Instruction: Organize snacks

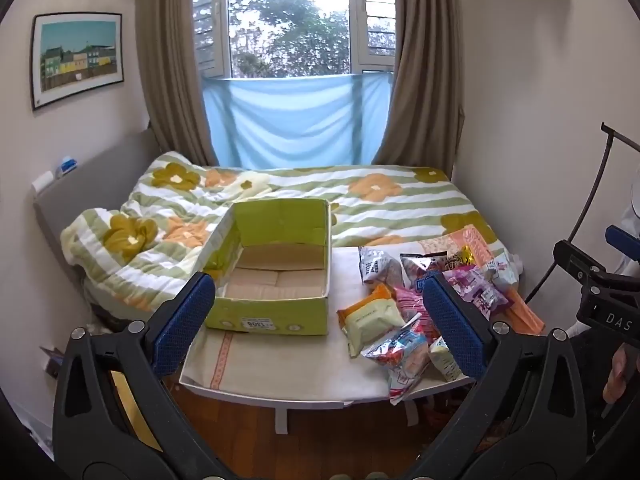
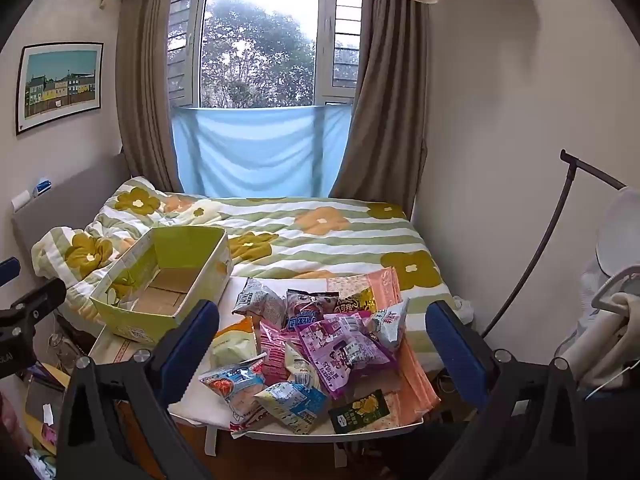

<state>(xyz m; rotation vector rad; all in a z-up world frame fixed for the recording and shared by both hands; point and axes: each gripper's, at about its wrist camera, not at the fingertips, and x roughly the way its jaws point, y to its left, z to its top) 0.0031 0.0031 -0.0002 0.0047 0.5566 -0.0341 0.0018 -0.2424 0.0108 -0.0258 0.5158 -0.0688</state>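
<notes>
The left hand-held gripper [image 1: 320, 320] hangs with its blue-padded jaws spread wide and nothing between them. Just ahead of it, toward its left finger, sits the open green cardboard box [image 1: 276, 272] on the worktop [image 1: 280, 380]. The right hand-held gripper [image 2: 322, 344] is likewise spread apart and empty, short of the worktop's near edge. Directly ahead of it, between its fingers as seen, lies the heap of snack packets [image 2: 320, 344], with the box ahead to its left.
</notes>
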